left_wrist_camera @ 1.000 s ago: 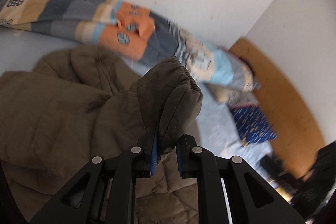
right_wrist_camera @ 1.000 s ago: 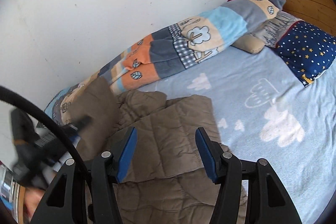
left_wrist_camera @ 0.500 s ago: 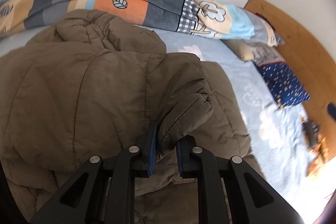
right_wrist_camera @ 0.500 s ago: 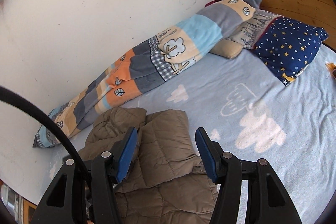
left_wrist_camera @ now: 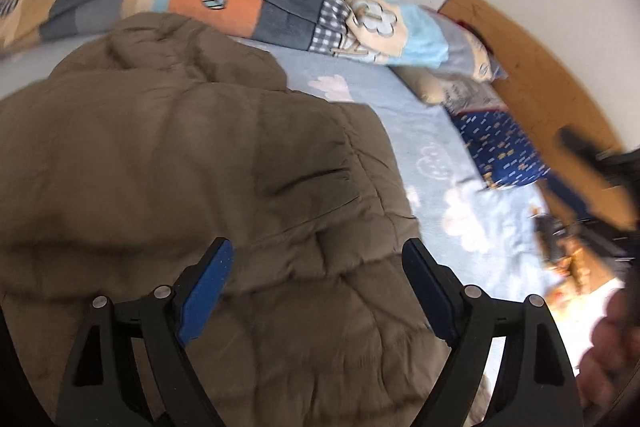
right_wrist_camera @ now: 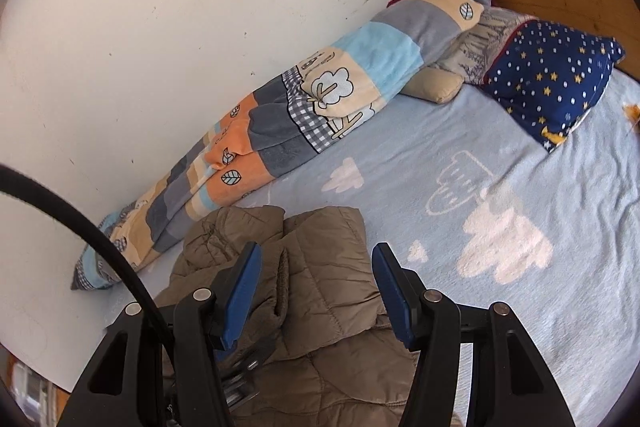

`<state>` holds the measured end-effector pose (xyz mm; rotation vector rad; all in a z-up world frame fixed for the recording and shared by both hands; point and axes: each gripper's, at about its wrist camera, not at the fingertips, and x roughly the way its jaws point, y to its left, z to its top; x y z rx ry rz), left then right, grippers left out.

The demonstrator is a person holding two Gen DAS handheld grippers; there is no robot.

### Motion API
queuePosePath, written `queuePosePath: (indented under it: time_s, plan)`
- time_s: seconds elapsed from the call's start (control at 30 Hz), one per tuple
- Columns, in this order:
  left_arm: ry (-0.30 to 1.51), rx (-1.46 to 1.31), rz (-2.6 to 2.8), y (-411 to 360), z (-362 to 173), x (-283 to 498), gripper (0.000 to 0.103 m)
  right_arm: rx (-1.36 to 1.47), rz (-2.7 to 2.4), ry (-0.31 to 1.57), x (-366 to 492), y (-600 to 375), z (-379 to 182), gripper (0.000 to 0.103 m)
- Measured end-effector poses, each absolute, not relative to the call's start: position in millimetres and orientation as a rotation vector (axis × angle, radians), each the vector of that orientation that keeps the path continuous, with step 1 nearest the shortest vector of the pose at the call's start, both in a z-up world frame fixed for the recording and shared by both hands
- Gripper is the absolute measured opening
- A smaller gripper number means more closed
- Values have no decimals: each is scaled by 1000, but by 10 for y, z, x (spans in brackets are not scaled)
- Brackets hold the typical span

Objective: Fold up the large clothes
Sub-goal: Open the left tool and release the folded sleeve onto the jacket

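Released from the pinch it sat in 1 second ago, the cuffed sleeve now lies folded across the olive-brown quilted puffer jacket (left_wrist_camera: 208, 163), which is spread on the pale blue cloud-print bedsheet (right_wrist_camera: 500, 187) beside the rolled patchwork blanket (right_wrist_camera: 320, 99) along the wall. The left gripper (left_wrist_camera: 316, 287) is opening, its 2 blue pads wide apart over the fabric with nothing pressed between them, probably because that fold is laid. The right gripper (right_wrist_camera: 316, 291) hovers over the jacket's edge, jaws apart and empty, seemingly waiting to take the next fold.

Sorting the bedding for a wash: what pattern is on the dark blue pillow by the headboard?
The pillow is navy with white dots and yellow stars, clearest in the right wrist view.
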<state>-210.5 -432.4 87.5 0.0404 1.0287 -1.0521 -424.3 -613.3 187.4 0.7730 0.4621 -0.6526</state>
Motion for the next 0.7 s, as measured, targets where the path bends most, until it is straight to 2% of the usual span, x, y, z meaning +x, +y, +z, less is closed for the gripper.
queuePosePath:
  time_s: [0.2,0.37,0.47,0.7]
  plan:
    - [978,-51,-903,-3218,1170,-1548,85,842,-567,535,-4015,-6078,1640,62]
    - [862,50,-643,-2406,984,-1096,85,949,-462,600,-3797,-5975,1314,62]
    - [847,246,-534,-2297,759,-923,78,992,-442,619,-3723,-5932,1179,62]
    - [805,410,-578,-2447,671,-854,78,995,-456,653,-3556,-5880,1047,62]
